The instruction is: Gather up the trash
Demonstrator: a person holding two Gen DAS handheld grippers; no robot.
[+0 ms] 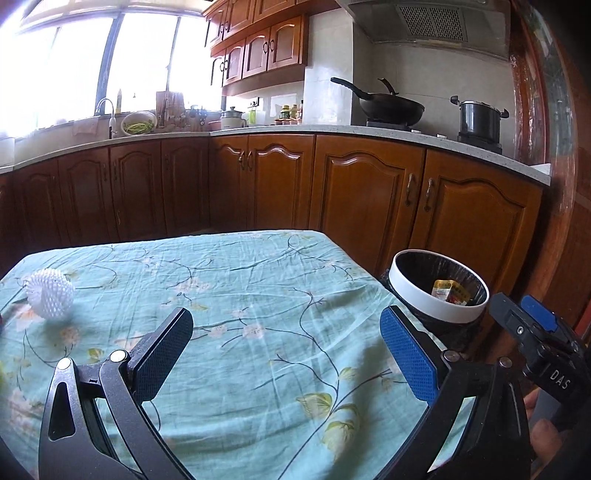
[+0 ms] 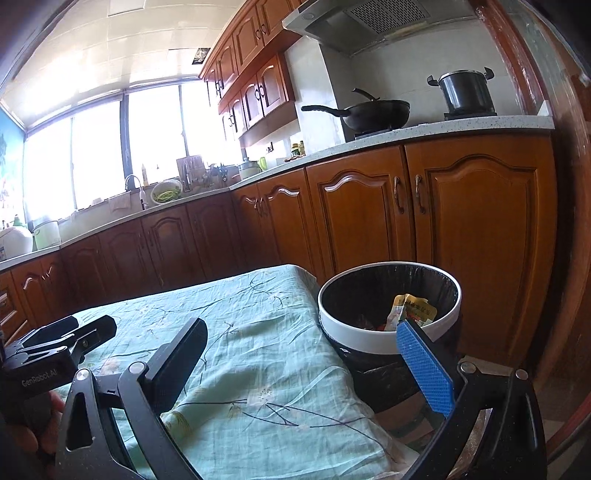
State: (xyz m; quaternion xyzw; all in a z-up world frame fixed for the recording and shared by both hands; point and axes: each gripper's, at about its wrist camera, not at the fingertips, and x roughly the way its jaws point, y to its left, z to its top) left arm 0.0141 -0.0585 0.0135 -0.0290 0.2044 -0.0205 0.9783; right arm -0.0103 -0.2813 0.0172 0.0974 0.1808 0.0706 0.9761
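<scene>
Left gripper [image 1: 286, 354] and right gripper [image 2: 301, 363] both spread wide, empty, over the table [image 1: 229, 266]. White foam net [image 1: 50, 293] near left edge, awaiting pickup for bin [image 2: 388, 332] beside right edge.

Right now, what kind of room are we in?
It looks like a home kitchen. A black wok and a pot sit on the stove under a range hood, and there is a sink faucet by the window. Wooden cabinets line the walls.
</scene>
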